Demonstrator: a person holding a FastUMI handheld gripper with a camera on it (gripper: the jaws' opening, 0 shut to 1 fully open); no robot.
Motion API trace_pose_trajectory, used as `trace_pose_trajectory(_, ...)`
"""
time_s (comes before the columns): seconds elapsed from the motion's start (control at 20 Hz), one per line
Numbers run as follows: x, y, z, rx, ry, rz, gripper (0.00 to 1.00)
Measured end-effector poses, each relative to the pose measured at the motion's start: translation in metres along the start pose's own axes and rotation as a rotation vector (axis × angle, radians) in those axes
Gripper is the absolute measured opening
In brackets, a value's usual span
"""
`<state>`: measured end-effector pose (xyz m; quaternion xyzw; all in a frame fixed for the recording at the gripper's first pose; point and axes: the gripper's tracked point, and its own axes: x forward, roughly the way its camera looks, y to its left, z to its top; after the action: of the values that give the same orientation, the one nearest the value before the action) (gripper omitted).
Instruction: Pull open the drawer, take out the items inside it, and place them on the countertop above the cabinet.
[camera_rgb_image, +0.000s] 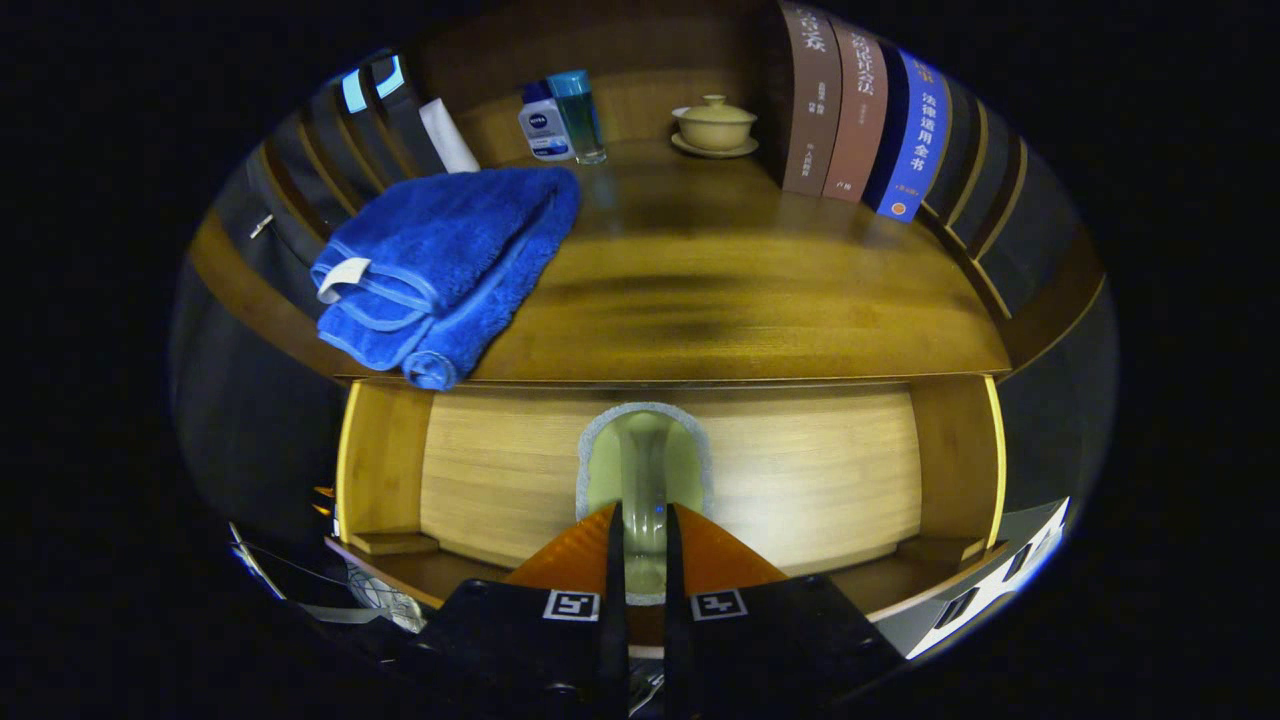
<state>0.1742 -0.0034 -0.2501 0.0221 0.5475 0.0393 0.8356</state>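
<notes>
The drawer (800, 470) stands pulled open below the wooden countertop (720, 300), and its light wood floor shows. My gripper (643, 560) is shut on a pale green cloth with a grey border (645, 450). Pinched between the fingers, the cloth rises in an arch ahead of the fingertips, over the drawer's middle. A folded blue towel (450, 260) lies on the countertop's left part, one corner hanging over the front edge above the drawer.
At the back of the countertop stand a white bottle (543, 122), a clear teal-capped bottle (581, 115) and a lidded cream cup on a saucer (714, 124). Upright books (860, 120) line the right side, dark folders (370, 130) the left.
</notes>
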Motion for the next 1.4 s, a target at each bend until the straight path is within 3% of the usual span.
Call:
trace_pose_trajectory(0.35,-0.029,0.003,0.039,0.019,-0.017,0.028,0.18)
trace_pose_trajectory(0.6,-0.043,0.01,0.05,-0.038,-0.039,0.057,0.18)
trace_pose_trajectory(0.75,-0.044,-0.002,0.079,-0.042,-0.09,0.012,0.18)
trace_pose_trajectory(1.05,-0.003,-0.023,0.139,0.007,-0.182,-0.091,0.18)
trace_pose_trajectory(1.4,0.041,-0.025,0.168,0.026,-0.209,-0.115,0.18)
